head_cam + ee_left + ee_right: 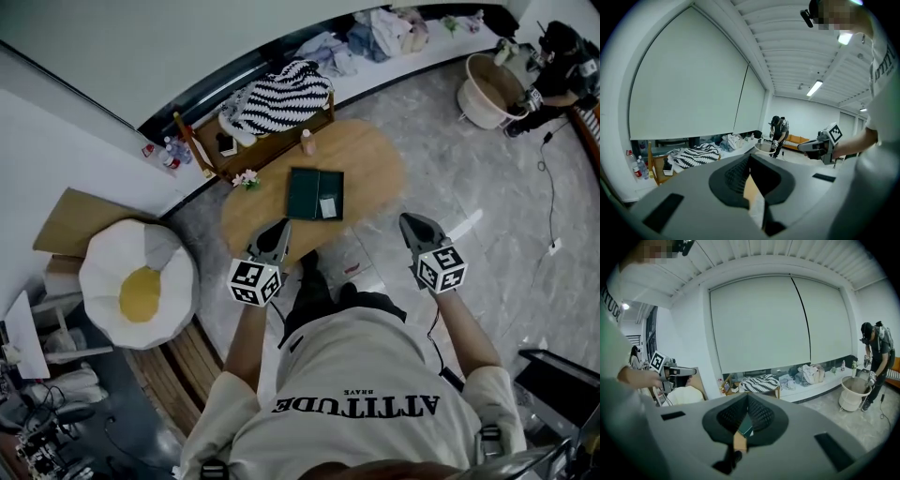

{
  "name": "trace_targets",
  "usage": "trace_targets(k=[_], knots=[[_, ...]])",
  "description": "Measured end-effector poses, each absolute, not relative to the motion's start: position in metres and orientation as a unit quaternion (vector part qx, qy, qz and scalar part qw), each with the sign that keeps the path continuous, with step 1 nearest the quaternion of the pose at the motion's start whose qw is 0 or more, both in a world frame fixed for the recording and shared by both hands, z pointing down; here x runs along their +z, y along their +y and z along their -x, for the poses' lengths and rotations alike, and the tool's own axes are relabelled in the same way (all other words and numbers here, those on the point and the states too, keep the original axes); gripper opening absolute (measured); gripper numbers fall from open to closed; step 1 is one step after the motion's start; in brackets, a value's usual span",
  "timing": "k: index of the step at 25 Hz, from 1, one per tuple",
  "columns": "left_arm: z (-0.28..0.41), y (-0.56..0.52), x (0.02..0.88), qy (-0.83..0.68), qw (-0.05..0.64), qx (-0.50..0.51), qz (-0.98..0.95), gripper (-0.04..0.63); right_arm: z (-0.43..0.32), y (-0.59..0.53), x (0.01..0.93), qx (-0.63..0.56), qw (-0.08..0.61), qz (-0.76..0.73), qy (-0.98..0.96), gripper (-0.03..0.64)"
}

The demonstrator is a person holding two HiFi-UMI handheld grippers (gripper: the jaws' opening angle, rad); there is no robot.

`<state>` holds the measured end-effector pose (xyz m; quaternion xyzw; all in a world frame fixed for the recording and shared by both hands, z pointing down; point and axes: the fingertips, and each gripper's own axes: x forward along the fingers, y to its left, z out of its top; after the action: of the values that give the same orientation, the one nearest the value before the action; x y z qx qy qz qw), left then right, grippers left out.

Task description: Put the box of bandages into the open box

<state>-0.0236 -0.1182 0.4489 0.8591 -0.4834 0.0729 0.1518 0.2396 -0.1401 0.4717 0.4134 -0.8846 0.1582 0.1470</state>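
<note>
Left gripper (277,230) and right gripper (413,226) are held clenched and empty; ahead, a bandage box (327,207) is seen inside the open box (304,190).

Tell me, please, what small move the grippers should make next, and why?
Probably draw both back: the left gripper and right gripper hover shut and empty before the table, and a small white box seems to lie in the open box; whether it is the bandages is unclear.
</note>
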Motion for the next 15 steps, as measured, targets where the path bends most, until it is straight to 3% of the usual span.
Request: trace_targets(k=[15], knots=[[0.044,-0.049,0.420,-0.514,0.138,0.061,-0.844,0.021,-0.235,-0.099,0.435,0.129,0.125,-0.409,-0.895,0.020]])
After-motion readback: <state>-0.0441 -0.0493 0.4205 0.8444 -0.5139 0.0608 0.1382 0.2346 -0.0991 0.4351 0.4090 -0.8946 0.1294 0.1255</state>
